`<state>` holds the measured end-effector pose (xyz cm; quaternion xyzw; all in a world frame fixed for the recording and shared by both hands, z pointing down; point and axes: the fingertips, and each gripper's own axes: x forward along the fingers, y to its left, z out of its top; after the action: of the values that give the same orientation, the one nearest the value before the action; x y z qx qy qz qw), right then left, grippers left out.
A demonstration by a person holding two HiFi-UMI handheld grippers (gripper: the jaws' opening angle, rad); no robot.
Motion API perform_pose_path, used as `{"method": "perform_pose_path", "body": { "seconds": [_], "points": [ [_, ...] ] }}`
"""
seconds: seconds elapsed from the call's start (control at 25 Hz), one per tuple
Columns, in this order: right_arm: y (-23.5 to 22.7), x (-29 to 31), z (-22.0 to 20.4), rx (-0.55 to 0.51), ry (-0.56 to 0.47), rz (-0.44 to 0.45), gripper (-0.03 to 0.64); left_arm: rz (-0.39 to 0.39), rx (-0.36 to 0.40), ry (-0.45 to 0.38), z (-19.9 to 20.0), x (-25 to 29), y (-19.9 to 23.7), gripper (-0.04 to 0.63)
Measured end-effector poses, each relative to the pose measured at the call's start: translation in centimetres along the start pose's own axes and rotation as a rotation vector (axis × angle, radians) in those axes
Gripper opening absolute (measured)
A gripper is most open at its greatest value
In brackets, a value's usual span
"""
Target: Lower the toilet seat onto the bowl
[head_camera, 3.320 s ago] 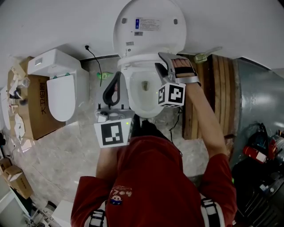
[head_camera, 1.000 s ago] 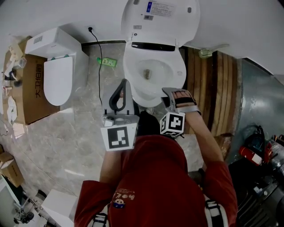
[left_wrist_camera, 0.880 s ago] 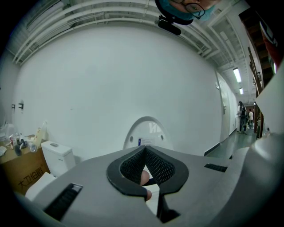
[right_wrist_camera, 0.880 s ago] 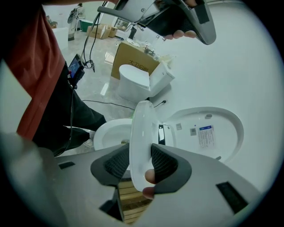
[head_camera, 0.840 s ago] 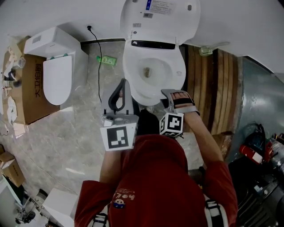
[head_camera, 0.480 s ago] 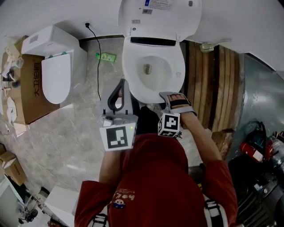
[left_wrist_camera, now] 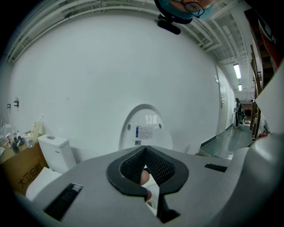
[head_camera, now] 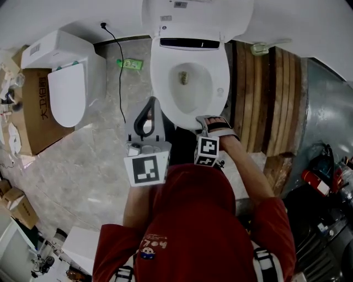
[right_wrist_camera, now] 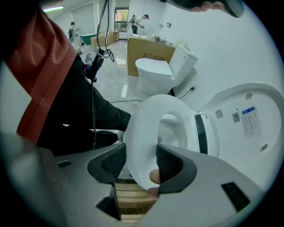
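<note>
The white toilet seat [head_camera: 162, 77] lies down over the bowl, and the lid [head_camera: 193, 16] stands upright against the wall behind it. My right gripper [head_camera: 209, 119] points steeply down at the seat's front right edge. In the right gripper view the seat rim [right_wrist_camera: 142, 133] sits between the jaws of my right gripper [right_wrist_camera: 140, 162], which have just been opening and stand open around it. My left gripper [head_camera: 154, 101] hovers left of the bowl's front, shut with nothing in it. In the left gripper view its tips [left_wrist_camera: 144, 150] meet below the lid [left_wrist_camera: 145, 131].
A second toilet [head_camera: 66, 82] and a cardboard box [head_camera: 36, 104] stand to the left. A black cable [head_camera: 117, 77] and a green item [head_camera: 128, 64] lie on the floor between the toilets. Wooden planks [head_camera: 276, 99] stand right of the bowl.
The right gripper has come down and toward the bowl's front with the seat rim between its jaws. The seat now lies lower. The left gripper has sunk slightly.
</note>
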<state>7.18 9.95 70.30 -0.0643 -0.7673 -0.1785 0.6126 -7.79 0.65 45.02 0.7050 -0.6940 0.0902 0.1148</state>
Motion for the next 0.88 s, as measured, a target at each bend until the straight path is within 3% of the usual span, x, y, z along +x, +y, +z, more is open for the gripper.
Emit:
{"method": "perform_pose_path", "body": {
  "seconds": [0.6, 0.88],
  "points": [
    [3.5, 5.9, -0.9, -0.049, 0.074, 0.038, 0.216, -0.039, -0.007, 0.102, -4.8, 1.5, 0.7, 0.012],
    [3.5, 8.2, -1.5, 0.032, 0.1, 0.111, 0.268, -0.059, -0.012, 0.141, -6.9, 2.3, 0.6, 0.012]
  ]
}}
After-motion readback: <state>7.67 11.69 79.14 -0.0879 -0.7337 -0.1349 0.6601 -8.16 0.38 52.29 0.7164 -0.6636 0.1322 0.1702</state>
